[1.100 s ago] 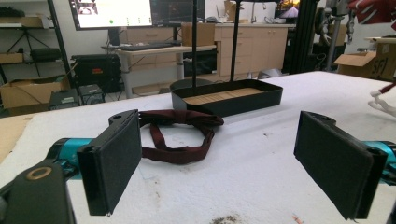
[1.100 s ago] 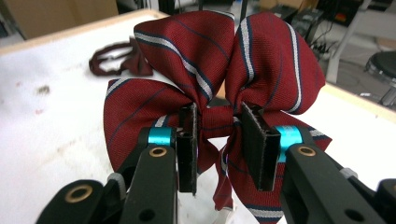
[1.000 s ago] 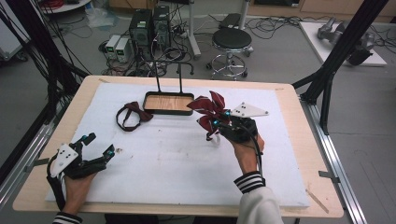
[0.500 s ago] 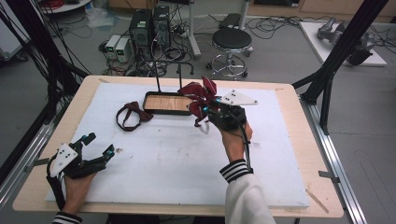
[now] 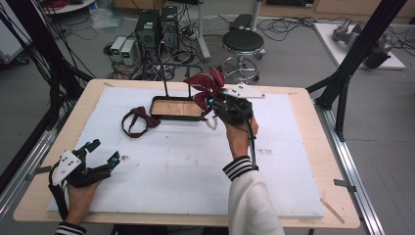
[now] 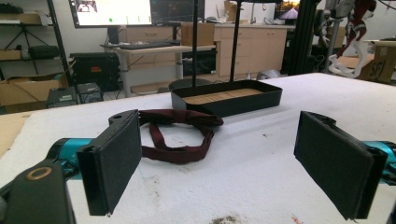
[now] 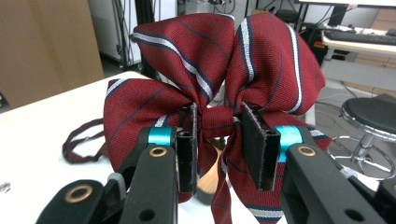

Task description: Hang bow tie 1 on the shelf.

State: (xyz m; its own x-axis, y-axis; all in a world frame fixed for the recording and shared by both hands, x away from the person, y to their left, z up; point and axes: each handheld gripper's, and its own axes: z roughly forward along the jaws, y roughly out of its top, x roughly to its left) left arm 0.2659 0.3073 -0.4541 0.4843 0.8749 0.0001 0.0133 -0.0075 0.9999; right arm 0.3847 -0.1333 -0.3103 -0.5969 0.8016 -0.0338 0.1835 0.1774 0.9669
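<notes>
Right tool [image 5: 211, 103], clamping a striped red bow tie [image 5: 205, 87] by its knot, is carrying it closer to the black tray [image 5: 155, 110], nearing placement.

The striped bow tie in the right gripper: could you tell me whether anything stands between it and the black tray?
Nothing visible does. The right gripper holds the bow tie by its knot at the tray's right end. The tray's two upright posts rise along its far side, and the other bow tie lies left of it.
</notes>
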